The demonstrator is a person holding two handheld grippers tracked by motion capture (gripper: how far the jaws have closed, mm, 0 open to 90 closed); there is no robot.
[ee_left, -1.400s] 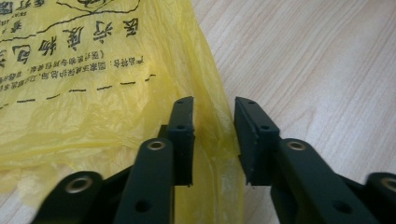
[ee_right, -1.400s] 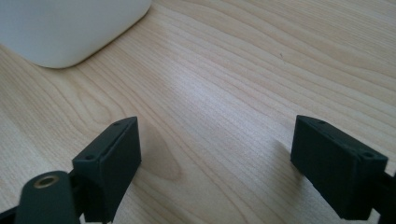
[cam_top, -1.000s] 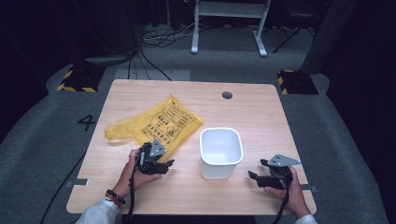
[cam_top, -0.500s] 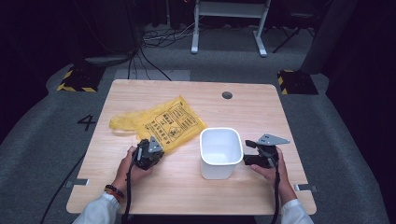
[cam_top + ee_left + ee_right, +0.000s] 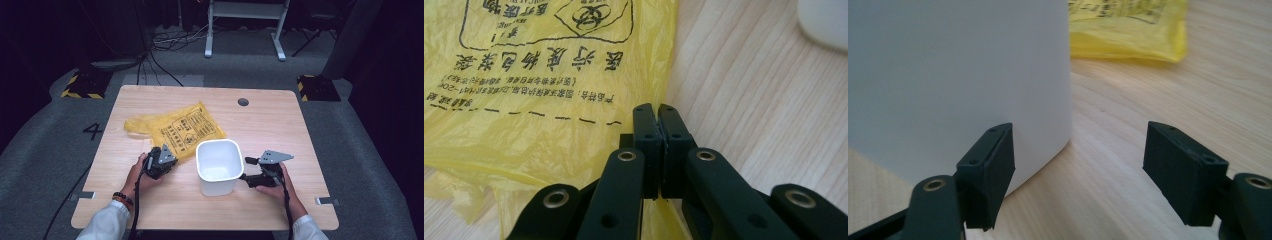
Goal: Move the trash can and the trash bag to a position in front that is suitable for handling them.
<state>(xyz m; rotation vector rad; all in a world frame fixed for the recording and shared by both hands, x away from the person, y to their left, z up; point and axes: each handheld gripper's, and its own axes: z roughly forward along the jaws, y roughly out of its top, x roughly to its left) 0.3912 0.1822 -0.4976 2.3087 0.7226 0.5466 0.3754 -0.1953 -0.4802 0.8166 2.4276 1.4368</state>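
Pinching the near edge of the yellow bag (image 5: pixel 539 85), the left claw (image 5: pixel 659 117) has its jaws squeezed together with thin plastic caught between them. The bag lies flat on the counter (image 5: pixel 310 125), left of centre and just beyond that hand, its right corner almost touching the white bin (image 5: pixel 218 165). The bin stands upright and empty near the middle of the near half.

The right claw (image 5: pixel 1083 170) sits low at the bin's right side with its jaws wide apart and holding nothing; they have just been opening a little. One pad is right at the bin's wall, the other stands clear over bare wood.

The step in hand looks like getting the bag picked up while the bin is steadied, probably to line it. Next, the left claw would need to lift the plastic free and the right to close on the bin's wall or rim.

Counted: one bag, one bin, two claws.
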